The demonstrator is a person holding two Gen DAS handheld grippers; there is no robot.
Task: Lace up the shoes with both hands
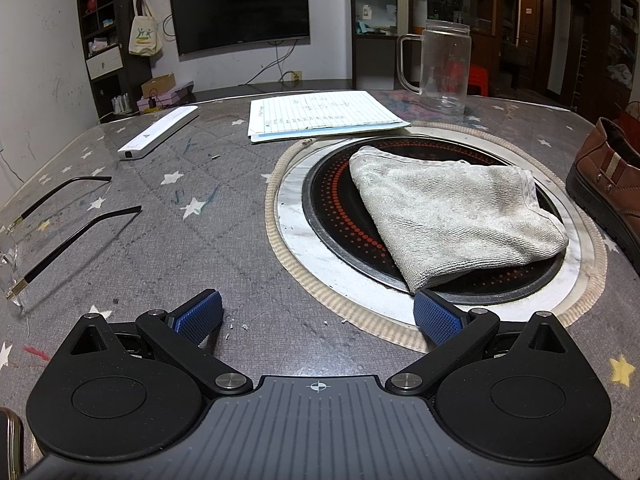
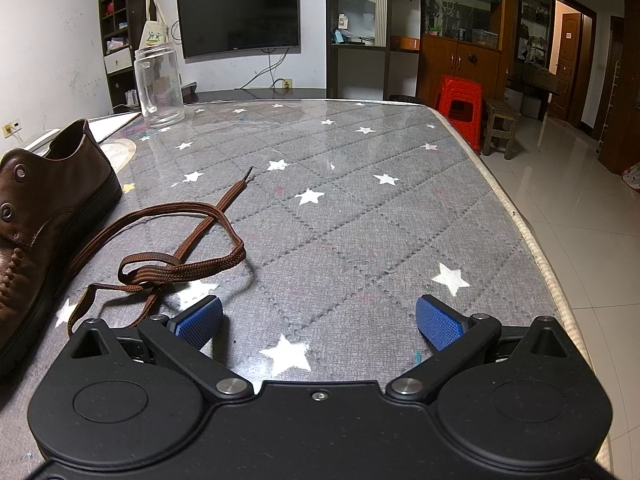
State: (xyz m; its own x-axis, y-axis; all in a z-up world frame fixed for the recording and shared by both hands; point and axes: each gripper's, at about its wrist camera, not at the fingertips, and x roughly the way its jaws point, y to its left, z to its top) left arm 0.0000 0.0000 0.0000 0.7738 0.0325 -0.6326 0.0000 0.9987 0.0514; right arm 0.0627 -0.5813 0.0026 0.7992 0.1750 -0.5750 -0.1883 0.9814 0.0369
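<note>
Standing clear jar (image 2: 159, 84), nothing inside

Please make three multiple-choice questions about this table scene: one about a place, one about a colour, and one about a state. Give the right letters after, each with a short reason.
1. Where does the grey cloth lie?
A. on the round black cooktop set in the table
B. inside the clear jar
C. on top of the shoe

2. What colour is the loose shoelace?
A. white
B. brown
C. blue

3. How does the right gripper stand?
A. shut on the lace
B. shut on the shoe
C. open, with nothing between its pads

Answers:
1 A: the cloth is folded over the cooktop, with the clear jar standing apart behind it.
2 B: the lace lies coiled on the table beside the brown shoe, and is of a similar brown.
3 C: the blue pads stand wide apart over bare tablecloth.
</note>
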